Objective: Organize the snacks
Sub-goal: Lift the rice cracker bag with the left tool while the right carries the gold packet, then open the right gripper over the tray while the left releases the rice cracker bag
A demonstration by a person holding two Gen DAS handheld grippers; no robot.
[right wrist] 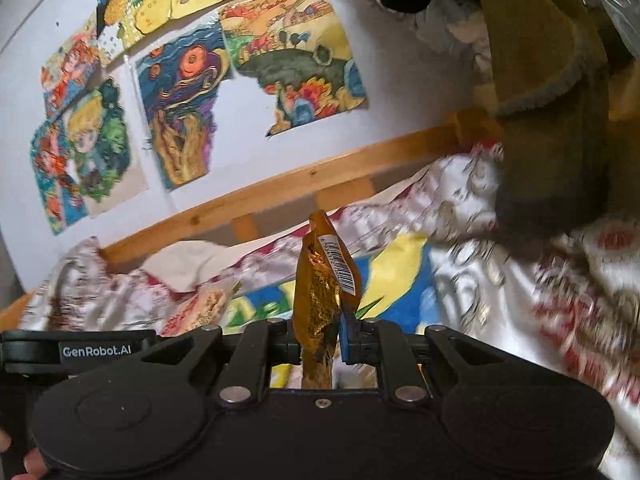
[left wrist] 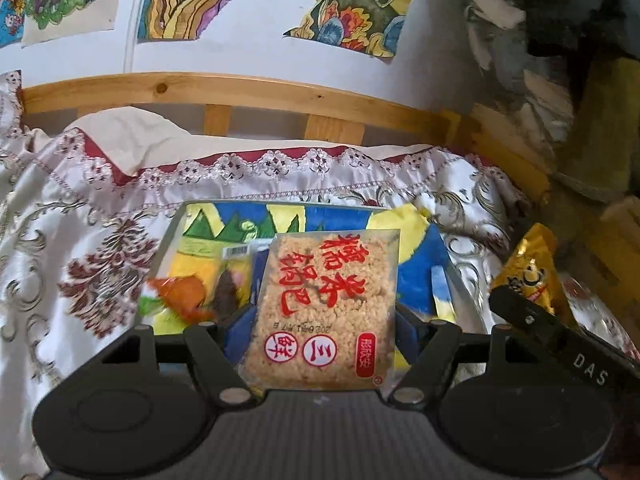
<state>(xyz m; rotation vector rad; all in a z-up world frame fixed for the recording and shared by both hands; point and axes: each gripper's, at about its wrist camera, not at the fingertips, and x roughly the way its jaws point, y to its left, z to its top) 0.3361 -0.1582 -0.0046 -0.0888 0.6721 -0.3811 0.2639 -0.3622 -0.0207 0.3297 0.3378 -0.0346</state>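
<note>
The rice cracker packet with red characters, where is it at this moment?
In the left wrist view the rice cracker packet sits centrally, clamped in the left tool, above the colourful tray, with the small orange snack to its left.

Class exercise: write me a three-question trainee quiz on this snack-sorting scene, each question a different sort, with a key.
1. True or false: the left gripper holds the rice cracker pack.
2. What does the right gripper grip? A) golden snack packet B) spoon C) cup
3. Fill in: the picture-lined tray already holds an ____ wrapped snack.

Key: 1 true; 2 A; 3 orange.
</note>
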